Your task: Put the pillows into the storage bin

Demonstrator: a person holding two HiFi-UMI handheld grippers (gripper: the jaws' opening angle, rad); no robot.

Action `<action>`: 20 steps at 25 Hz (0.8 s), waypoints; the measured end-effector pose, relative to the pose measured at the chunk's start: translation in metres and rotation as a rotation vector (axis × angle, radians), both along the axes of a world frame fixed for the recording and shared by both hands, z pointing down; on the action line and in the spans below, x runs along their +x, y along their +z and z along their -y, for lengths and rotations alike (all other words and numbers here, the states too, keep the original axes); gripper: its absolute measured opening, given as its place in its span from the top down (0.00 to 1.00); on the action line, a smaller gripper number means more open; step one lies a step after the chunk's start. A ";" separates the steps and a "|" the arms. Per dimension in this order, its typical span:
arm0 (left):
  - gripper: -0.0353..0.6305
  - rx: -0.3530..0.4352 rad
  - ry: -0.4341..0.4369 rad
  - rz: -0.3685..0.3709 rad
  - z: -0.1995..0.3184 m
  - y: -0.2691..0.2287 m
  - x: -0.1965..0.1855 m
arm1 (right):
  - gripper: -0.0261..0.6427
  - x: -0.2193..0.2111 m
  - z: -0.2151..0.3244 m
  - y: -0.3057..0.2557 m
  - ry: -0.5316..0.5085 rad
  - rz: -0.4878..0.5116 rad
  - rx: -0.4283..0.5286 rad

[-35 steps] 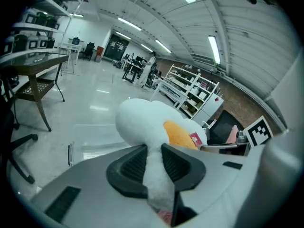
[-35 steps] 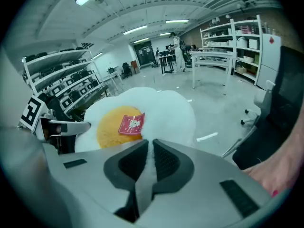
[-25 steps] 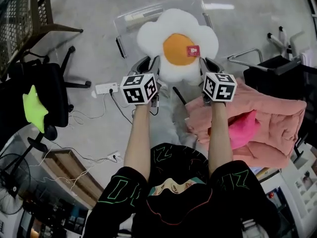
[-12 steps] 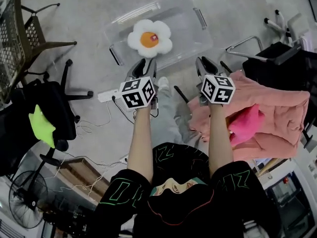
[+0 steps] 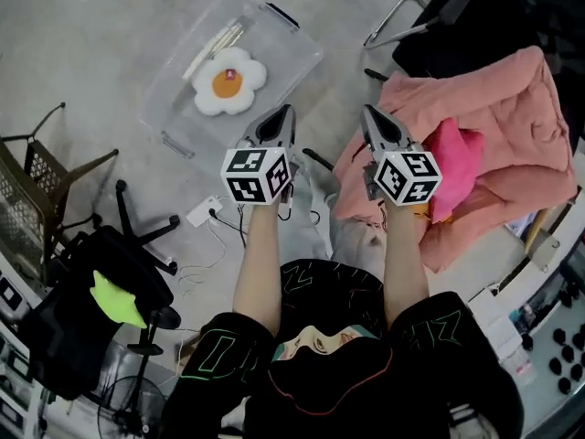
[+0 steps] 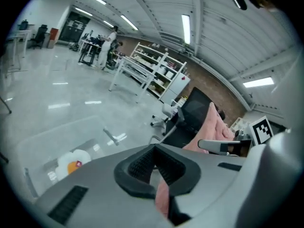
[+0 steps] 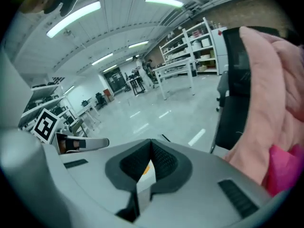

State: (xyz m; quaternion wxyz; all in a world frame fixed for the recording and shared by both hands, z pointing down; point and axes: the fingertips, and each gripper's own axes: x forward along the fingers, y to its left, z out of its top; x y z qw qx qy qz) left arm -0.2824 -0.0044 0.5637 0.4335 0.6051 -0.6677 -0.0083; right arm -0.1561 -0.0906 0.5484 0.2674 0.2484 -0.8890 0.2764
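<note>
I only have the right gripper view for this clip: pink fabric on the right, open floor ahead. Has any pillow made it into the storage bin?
Observer: Yes. In the head view, the fried-egg flower pillow lies inside the clear storage bin on the floor.
Operator: Is the left gripper carrying anything?
Observer: No. The left gripper has just closed its jaws, and its own view shows nothing between them.
Operator: Are any pillows left that I can't see?
Observer: One. A lime-green pillow rests on a black office chair to the person's left.
</note>
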 end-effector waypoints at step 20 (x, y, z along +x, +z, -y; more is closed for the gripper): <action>0.95 -0.035 0.601 -0.046 0.120 0.002 0.380 | 0.90 0.395 0.045 0.011 0.596 -0.059 -0.016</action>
